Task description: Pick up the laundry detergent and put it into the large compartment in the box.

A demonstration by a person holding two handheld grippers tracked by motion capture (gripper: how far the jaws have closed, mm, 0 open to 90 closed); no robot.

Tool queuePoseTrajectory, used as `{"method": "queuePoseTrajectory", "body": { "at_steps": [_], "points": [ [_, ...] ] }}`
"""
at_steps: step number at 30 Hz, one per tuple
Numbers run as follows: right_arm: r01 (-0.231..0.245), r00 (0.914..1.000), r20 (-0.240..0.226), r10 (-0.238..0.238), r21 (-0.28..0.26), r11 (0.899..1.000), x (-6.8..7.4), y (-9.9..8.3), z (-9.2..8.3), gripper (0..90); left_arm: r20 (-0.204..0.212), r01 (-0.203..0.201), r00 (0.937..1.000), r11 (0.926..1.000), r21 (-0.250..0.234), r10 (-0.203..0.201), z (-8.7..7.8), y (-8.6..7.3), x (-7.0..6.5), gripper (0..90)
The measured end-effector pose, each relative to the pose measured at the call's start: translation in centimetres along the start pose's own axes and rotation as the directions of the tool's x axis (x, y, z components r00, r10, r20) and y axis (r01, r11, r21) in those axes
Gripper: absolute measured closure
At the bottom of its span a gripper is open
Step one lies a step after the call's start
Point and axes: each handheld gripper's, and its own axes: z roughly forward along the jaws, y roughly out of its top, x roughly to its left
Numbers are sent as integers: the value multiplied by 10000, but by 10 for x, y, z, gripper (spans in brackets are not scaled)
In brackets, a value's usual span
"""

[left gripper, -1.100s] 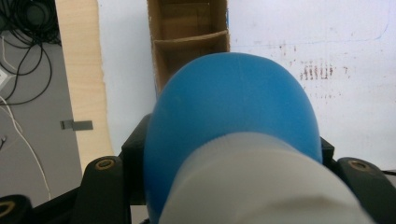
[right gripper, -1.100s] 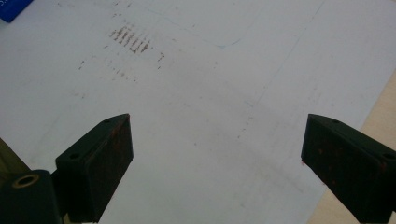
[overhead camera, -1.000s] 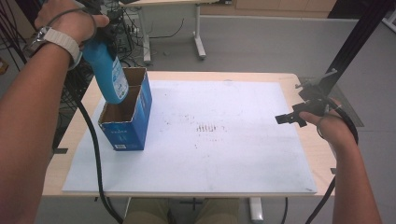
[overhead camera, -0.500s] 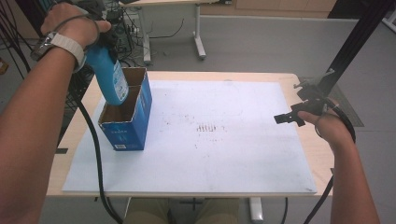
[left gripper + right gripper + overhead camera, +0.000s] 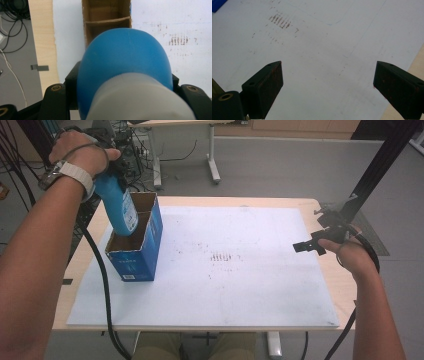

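- The left gripper hung above the table's far left corner, gripped from above by the person's left hand, which wore a pale wristband.
- Its jaws were clamped on the top end of a blue bottle; in the left gripper view the black jaws pressed against both sides of the bottle, just below its white cap.
- The bottle pointed down and leaned slightly, its lower end inside the open top of a blue cardboard box.
- The box stood upright on the white sheet near the table's left edge, toward the far side; its brown inside was split by a cardboard divider, and the bottle's lower end sat in the compartment nearer the person. Whether it touched the bottom could not be told.
- A black cable trailed from the left gripper down past the box and over the table's near edge.
- A patch of small brown marks lay on the sheet near the table's middle, well apart from the box.
- The right gripper hovered by the table's right edge, held in the person's right hand.
- Its jaws stood wide apart with nothing between them; in the right gripper view the two black pads framed bare, stained sheet.
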Motion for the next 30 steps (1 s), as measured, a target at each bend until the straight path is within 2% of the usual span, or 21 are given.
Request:
{"method": "queuePoseTrajectory", "body": {
  "at_steps": [14, 30],
  "points": [
    [-49, 10000, 8, 49, 13, 10000, -1, 0, 2, 89, 8, -64, 10000, 9998, 174, 64, 17, 5, 1, 393],
    [-5, 10000, -40, 5, 82, 10000, 0, 3, 6, 89, -1, -84, 10000, 9997, 231, 84, 29, 7, 3, 393]
  ]
}}
